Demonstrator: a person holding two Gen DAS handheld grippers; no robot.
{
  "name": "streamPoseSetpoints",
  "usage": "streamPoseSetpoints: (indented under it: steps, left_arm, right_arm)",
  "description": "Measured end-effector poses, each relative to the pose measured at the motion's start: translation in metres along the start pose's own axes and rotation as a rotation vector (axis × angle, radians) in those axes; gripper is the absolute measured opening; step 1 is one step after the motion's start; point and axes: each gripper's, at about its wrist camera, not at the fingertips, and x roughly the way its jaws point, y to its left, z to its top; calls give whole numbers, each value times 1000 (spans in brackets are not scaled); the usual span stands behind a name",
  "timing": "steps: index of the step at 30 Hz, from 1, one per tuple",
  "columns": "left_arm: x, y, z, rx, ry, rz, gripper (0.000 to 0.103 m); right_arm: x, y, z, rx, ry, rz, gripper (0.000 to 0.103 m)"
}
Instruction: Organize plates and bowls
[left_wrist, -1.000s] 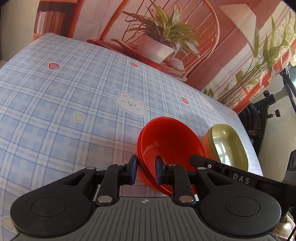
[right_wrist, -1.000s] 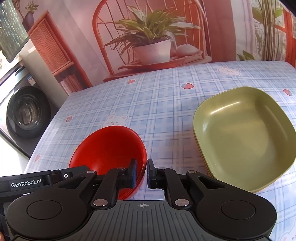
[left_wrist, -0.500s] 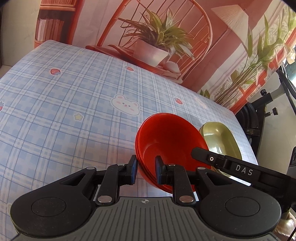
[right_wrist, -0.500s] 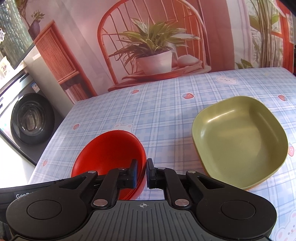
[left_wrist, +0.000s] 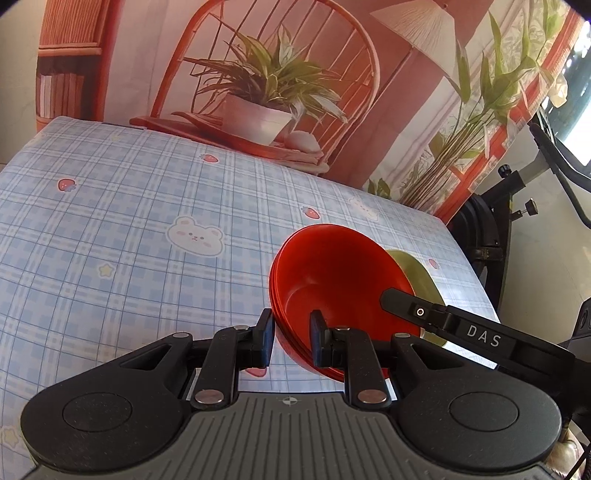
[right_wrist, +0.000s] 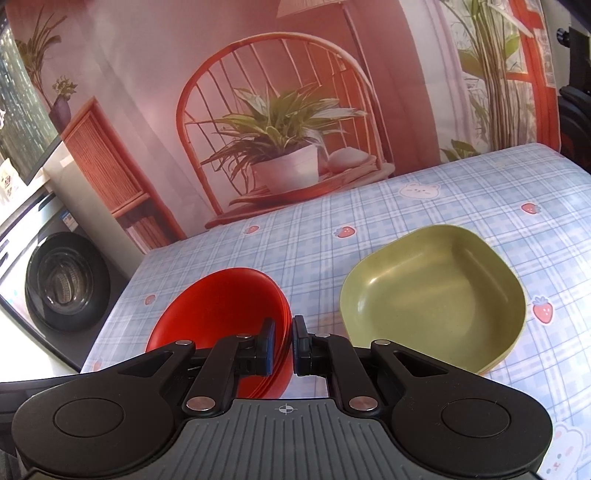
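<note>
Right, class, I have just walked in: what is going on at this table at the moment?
A person holds a gripper in each hand, and both grip the rim of a stack of red bowls, on opposite sides. The left gripper and right gripper have their jaws shut on it. A green plate sits beside it on the checked tablecloth.

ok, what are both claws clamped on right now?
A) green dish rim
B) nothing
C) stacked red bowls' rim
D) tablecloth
C: the left claw and right claw each pinch a rim of the stacked red bowls; the green dish sits apart on the tablecloth.
</note>
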Motion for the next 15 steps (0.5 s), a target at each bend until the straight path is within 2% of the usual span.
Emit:
streamPoseSetpoints:
  steps: [9, 12, 15]
  left_arm:
    - [11, -62, 54, 103, -63, -76, 21]
    - [20, -79, 62, 125, -69, -91, 21]
    - [35, -92, 61, 147, -40, -93, 21]
  right_arm:
    - [-23, -39, 57, 43, -146, -27, 8]
    - [-28, -51, 72, 44, -185, -38, 8]
    - [-29, -64, 78, 44, -200, -61, 8]
